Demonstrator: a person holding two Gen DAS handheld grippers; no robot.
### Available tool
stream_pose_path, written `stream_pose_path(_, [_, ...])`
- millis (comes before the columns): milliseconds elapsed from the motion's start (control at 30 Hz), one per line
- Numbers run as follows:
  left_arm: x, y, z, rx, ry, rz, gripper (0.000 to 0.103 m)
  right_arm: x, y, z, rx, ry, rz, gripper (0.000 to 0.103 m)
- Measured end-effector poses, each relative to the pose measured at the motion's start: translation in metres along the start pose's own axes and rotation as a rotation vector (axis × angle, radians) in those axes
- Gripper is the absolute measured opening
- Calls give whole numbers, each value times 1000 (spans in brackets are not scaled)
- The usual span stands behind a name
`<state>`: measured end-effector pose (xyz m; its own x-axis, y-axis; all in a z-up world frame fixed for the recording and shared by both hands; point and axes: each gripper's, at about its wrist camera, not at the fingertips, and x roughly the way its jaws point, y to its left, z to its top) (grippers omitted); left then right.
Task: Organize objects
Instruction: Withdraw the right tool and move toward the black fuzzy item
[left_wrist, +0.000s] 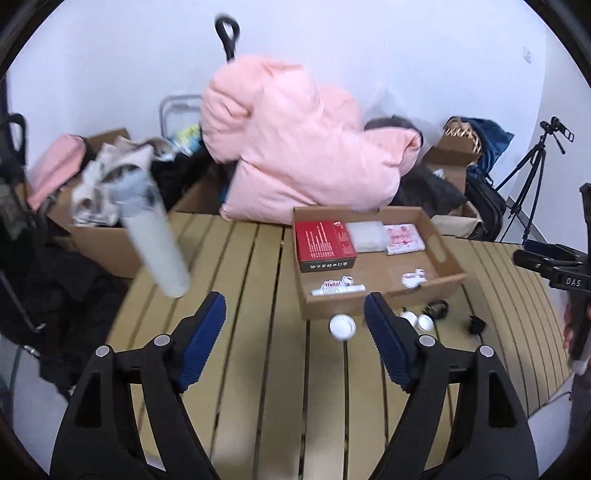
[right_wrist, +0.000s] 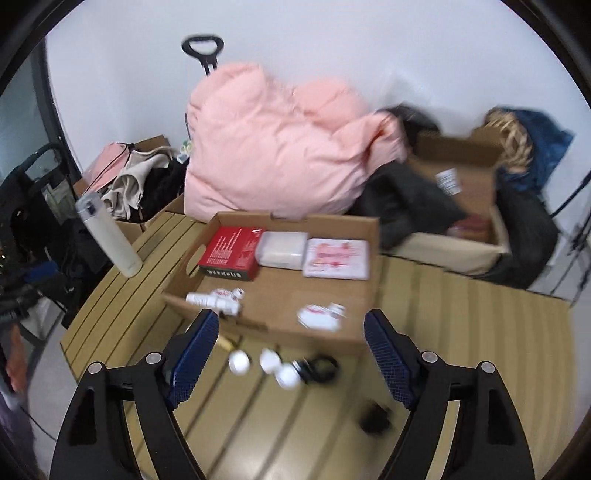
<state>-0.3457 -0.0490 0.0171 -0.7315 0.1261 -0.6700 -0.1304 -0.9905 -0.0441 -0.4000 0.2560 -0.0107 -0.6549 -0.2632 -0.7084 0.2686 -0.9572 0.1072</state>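
Note:
A shallow cardboard box (left_wrist: 445, 258) (right_wrist: 373, 258) sits on the slatted wooden table (left_wrist: 243, 266) (right_wrist: 461, 306). It holds a red box (left_wrist: 323, 242) (right_wrist: 231, 253), a clear packet (left_wrist: 364, 236), a pink packet (right_wrist: 336, 258), a white tube (left_wrist: 338, 290) (right_wrist: 210, 298) and a small white item (right_wrist: 319, 315). In front of it lie small white round jars (left_wrist: 342, 326) (right_wrist: 239, 362), a black cord (right_wrist: 319, 367) and a black plug (right_wrist: 375, 417). A white bottle (left_wrist: 159, 240) (right_wrist: 107, 236) stands at the table's left. My left gripper (left_wrist: 295, 325) and right gripper (right_wrist: 291, 332) are both open and empty, above the table.
A pink duvet (left_wrist: 295, 147) (right_wrist: 269, 151) is piled behind the table. Cardboard boxes with clothes (left_wrist: 103, 221) (right_wrist: 125, 184) stand at the left, another box (right_wrist: 461, 184) at the right. A tripod (left_wrist: 532, 177) stands at the far right.

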Motion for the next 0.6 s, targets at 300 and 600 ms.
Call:
stream_pose_path(300, [-135, -19, -67, 39, -89, 29, 89, -134, 34, -74, -72, -37, 40, 84])
stream_pose_path(600, [-176, -52, -198, 103, -53, -91, 100, -172, 78, -241, -73, -58, 45, 84])
